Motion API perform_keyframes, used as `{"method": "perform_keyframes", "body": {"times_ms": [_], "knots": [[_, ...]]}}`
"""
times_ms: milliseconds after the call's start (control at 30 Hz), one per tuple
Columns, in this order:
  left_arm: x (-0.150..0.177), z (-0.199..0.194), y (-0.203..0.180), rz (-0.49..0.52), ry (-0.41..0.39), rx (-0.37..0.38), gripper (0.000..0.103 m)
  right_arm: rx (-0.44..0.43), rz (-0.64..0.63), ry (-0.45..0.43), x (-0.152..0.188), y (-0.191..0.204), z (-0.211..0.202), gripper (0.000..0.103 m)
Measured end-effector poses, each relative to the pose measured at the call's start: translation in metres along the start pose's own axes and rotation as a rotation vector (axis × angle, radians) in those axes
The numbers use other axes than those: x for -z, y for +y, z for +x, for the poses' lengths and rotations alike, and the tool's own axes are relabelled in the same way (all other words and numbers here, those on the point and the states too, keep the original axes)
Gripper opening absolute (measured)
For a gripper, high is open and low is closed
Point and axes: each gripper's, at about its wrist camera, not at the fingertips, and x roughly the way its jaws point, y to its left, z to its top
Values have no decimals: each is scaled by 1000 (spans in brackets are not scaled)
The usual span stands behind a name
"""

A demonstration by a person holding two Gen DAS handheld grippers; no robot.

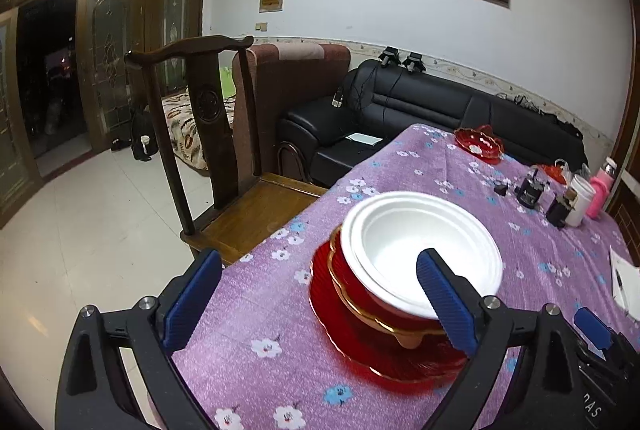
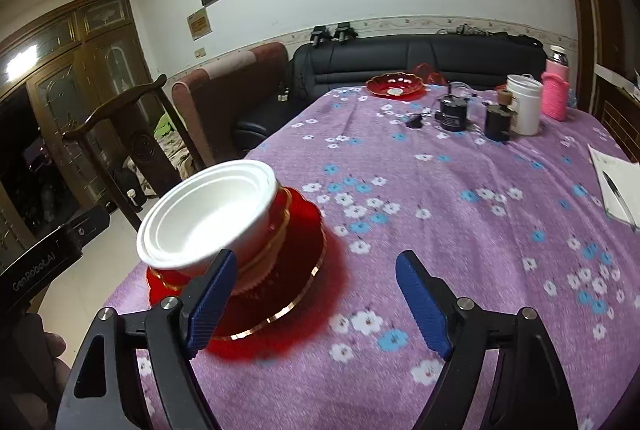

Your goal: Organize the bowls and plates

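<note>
Both grippers are seen spread wide w/ nothing pinched. Left gripper is held over the table's near-left corner; its right pad overlaps the white bowls' rim in view, but contact can't be told, and its left pad is seen off the table edge, over the floor. Right gripper is held just right of the stack; bare cloth is seen between its pads, w/ the left pad in front of the plate's rim.

White bowls, nested, are seen tilted atop a red bowl w/ gold rim, which sits on a red plate w/ gold edge. This stack is placed near the corner of the table, on a purple floral cloth.

A second red dish is seen at the far edge, well apart from the stack. Near it, dark jars, a white cup and a pink bottle are grouped. A wooden chair is set beside the table.
</note>
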Motion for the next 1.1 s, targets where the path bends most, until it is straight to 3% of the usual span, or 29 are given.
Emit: {"method": "perform_keyframes", "body": {"times_ms": [233, 400, 567, 1100], "knots": [[16, -16, -25, 81, -1, -23, 98, 14, 42, 12, 17, -17, -10, 86], [22, -35, -43, 131, -51, -64, 98, 17, 47, -1, 23, -27, -22, 86], [25, -47, -56, 139, -74, -58, 99, 12, 30, -18, 27, -29, -31, 88], [46, -37, -88, 211, 10, -17, 99, 13, 39, -4, 41, -42, -30, 90]]}}
